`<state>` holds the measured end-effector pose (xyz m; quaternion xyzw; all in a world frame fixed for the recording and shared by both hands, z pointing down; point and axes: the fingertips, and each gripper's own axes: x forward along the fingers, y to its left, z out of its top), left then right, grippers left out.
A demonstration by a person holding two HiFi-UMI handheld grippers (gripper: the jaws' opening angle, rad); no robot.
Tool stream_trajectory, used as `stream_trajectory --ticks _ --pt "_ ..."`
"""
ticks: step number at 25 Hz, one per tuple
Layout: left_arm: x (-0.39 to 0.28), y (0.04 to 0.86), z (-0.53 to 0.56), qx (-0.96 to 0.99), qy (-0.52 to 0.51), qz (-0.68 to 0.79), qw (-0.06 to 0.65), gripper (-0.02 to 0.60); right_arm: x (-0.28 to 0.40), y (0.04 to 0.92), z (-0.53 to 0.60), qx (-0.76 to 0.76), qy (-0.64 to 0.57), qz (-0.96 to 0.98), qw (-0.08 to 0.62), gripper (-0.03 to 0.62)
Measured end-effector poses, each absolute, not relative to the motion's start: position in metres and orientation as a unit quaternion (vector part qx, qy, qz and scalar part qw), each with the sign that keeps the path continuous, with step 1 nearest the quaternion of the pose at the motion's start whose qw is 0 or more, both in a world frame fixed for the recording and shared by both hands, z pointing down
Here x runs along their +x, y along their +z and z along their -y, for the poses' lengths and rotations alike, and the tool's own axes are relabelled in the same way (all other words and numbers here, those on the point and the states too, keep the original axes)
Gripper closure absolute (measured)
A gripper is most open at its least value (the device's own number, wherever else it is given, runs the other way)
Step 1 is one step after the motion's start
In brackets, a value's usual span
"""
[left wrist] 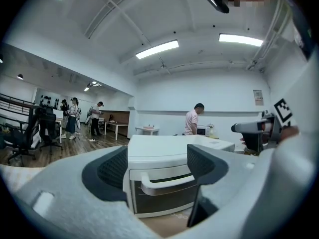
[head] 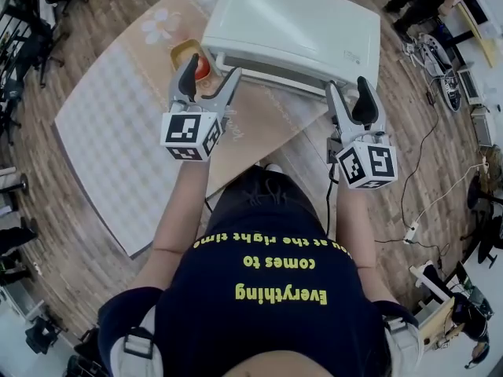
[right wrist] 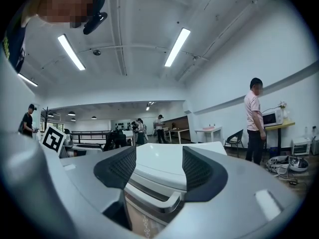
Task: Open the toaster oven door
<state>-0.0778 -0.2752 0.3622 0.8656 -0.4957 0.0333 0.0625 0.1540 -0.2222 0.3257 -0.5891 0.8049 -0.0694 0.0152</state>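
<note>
Just beyond the left gripper (head: 212, 67), one jaw covers part of an orange thing (head: 203, 69), too small to name. Its right pad (left wrist: 207, 166) hides one end of the toaster oven handle (left wrist: 164, 182).

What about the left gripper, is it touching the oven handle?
Apart. The left gripper view shows it: the left gripper has open jaws that frame the handle from short of it, and bare table shows in front of the oven.
</note>
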Motion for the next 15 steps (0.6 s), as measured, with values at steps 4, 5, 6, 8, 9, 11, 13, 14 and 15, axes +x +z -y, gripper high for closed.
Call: stream_trajectory --ticks 4,5,6,8,9,11,13,14,15 --pt "-0.080 0.366 0.282 0.866 0.036 0.494 0.065 0.207 0.150 0.326 0.226 -0.592 -0.069 -0.803 0.018 0.315" --pt "-0.080 0.367 0.283 0.866 0.037 0.495 0.066 0.207 0.149 0.329 0.227 -0.591 -0.072 -0.804 0.017 0.315" --pt "-0.080 0.369 0.284 0.865 0.038 0.497 0.067 0.207 0.148 0.332 0.227 -0.588 -0.075 -0.805 0.015 0.315" --pt "-0.080 0.374 0.286 0.862 0.044 0.501 0.068 0.207 0.147 0.337 0.227 -0.581 -0.080 -0.810 0.010 0.315" --pt "-0.079 0.377 0.287 0.860 0.047 0.503 0.068 0.207 0.148 0.339 0.228 -0.578 -0.082 -0.812 0.009 0.315" --pt "-0.075 0.385 0.290 0.860 0.059 0.501 0.071 0.207 0.156 0.341 0.230 -0.575 -0.084 -0.814 0.007 0.315" --pt "-0.068 0.392 0.293 0.862 0.074 0.496 0.073 0.207 0.167 0.338 0.231 -0.576 -0.081 -0.813 0.011 0.315" --pt "-0.066 0.395 0.295 0.862 0.081 0.495 0.074 0.209 0.172 0.336 0.231 -0.577 -0.080 -0.813 0.014 0.315" --pt "-0.065 0.397 0.297 0.861 0.085 0.496 0.074 0.222 0.176 0.335 0.231 -0.578 -0.079 -0.812 0.017 0.315"
